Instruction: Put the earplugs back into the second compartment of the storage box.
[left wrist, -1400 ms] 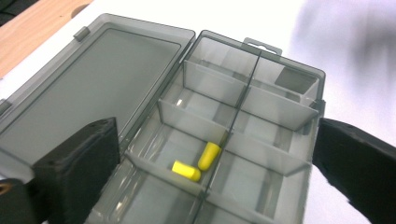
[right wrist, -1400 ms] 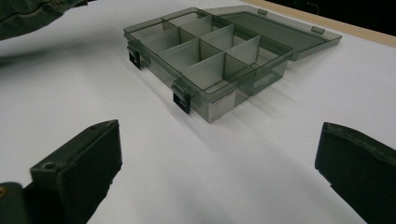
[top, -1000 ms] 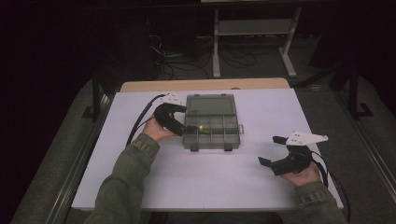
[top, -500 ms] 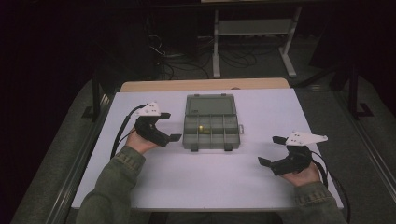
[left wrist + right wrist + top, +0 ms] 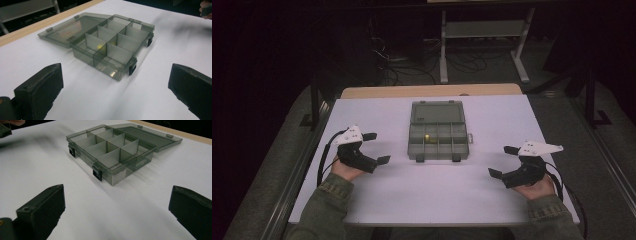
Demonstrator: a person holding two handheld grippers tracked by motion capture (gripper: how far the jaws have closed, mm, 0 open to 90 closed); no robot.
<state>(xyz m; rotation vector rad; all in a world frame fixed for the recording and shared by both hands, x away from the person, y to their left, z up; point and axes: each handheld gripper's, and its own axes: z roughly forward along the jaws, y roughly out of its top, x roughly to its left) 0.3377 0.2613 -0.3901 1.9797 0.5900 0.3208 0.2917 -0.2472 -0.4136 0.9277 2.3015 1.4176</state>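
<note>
- Smoky grey compartment box (image 5: 438, 133) at the centre of the white worktop (image 5: 422, 200), lid (image 5: 437, 112) thrown fully open and lying flat toward 12 o'clock.
- Two black latches (image 5: 132, 67) on the box's front wall, facing 6 o'clock.
- Small yellow piece (image 5: 428, 138) in a middle compartment of the box, seen from the high view; only a yellowish glow behind a divider in the left gripper view.
- Left gripper (image 5: 376, 148) at roughly 9 o'clock of the box, well apart from it, jaws spread wide and holding nothing.
- Right gripper (image 5: 503, 160) at about 4 o'clock of the box, likewise well apart, jaws released and wide.
- Each gripper held in a hand, green sleeves (image 5: 324, 207) entering from 6 o'clock.
- Wooden strip (image 5: 432, 91) along the worktop's far edge at 12 o'clock.
</note>
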